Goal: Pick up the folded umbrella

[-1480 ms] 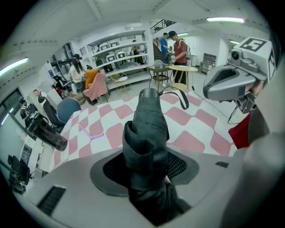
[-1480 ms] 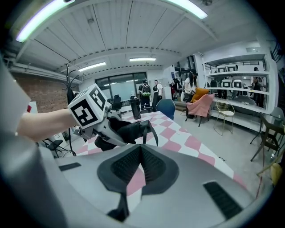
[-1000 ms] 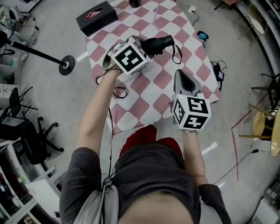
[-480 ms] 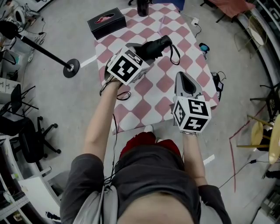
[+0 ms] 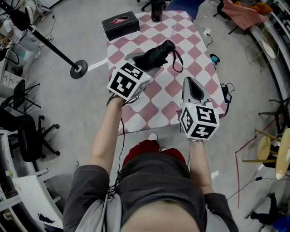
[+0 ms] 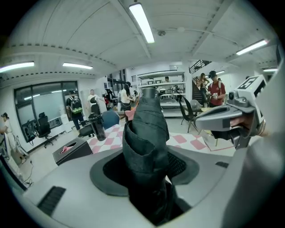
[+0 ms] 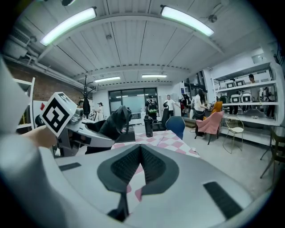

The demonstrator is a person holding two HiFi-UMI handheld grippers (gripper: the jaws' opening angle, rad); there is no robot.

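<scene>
In the head view, the left gripper [image 5: 144, 61] grasps the folded umbrella [image 5: 156, 53] at its thicker end. The black bundle points to the upper right of the frame, over the checked worktop [image 5: 199, 68], and its strap [image 5: 176, 56] hangs in a loose loop. Compared with a second ago, this gripper has tilted and risen together with the umbrella, which now seems clear of the cloth. I judge that the pick-up is nearly finished. The right gripper [image 5: 187, 80] is at the right of centre, apart from the umbrella. A tissue box [image 5: 120, 25] and a dark bottle [image 5: 157, 9] stand at the far end, at the top of the frame.

In the left gripper view, the jaws are clenched on the umbrella [image 6: 147, 142], which fills the middle of the frame and rises above the worktop behind it. The grip has not changed, so the hold seems firm.

In the right gripper view, the jaws are pressed together with nothing between them. The umbrella [image 7: 113, 122] shows at the left, in the other gripper.
</scene>
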